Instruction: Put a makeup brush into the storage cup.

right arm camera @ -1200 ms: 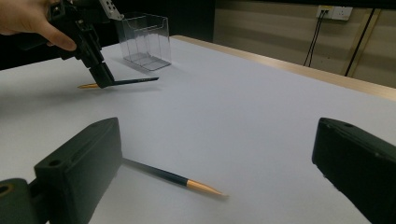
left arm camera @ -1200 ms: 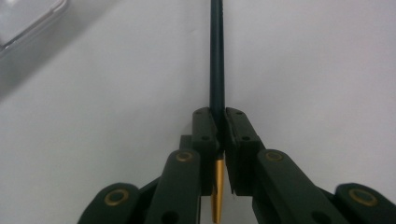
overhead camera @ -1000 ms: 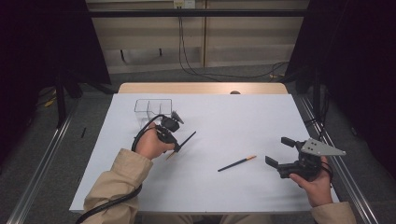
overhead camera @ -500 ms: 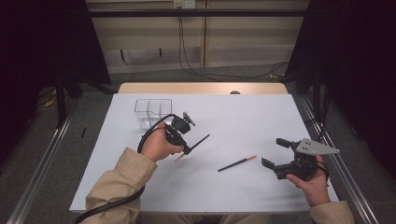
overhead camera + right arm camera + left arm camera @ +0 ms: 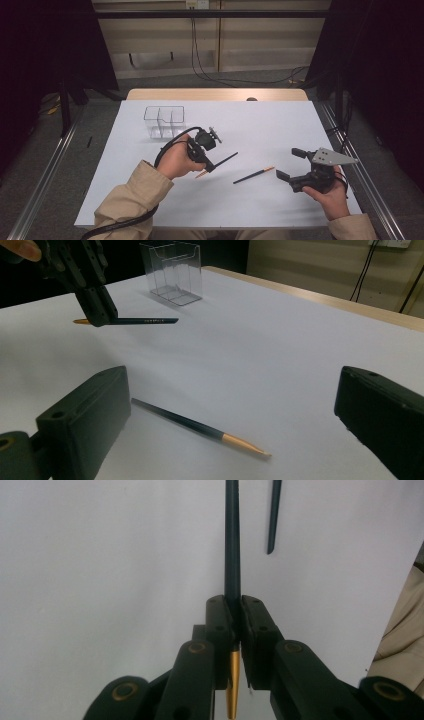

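Note:
My left gripper (image 5: 208, 165) is shut on a dark chopstick (image 5: 223, 160) with a gold tip and holds it just above the white table, left of centre. In the left gripper view the jaws (image 5: 234, 604) pinch that chopstick (image 5: 232, 540) near its gold end. A second matching chopstick (image 5: 254, 175) lies flat on the table between the two grippers. My right gripper (image 5: 287, 163) stands open at the right, its jaws spread around empty air just right of the lying chopstick (image 5: 200, 427). In the right gripper view, the left gripper (image 5: 97, 310) and its held chopstick (image 5: 145, 320) are farther off.
A clear plastic box (image 5: 164, 121) with compartments stands empty at the back left of the table (image 5: 260, 120); it also sits behind the left gripper as the clear box (image 5: 175, 272). A cable trails from the left gripper along the sleeve.
The left gripper has moved to the right with the chopstick in it. The right gripper has shifted slightly left. The lying chopstick has not moved.

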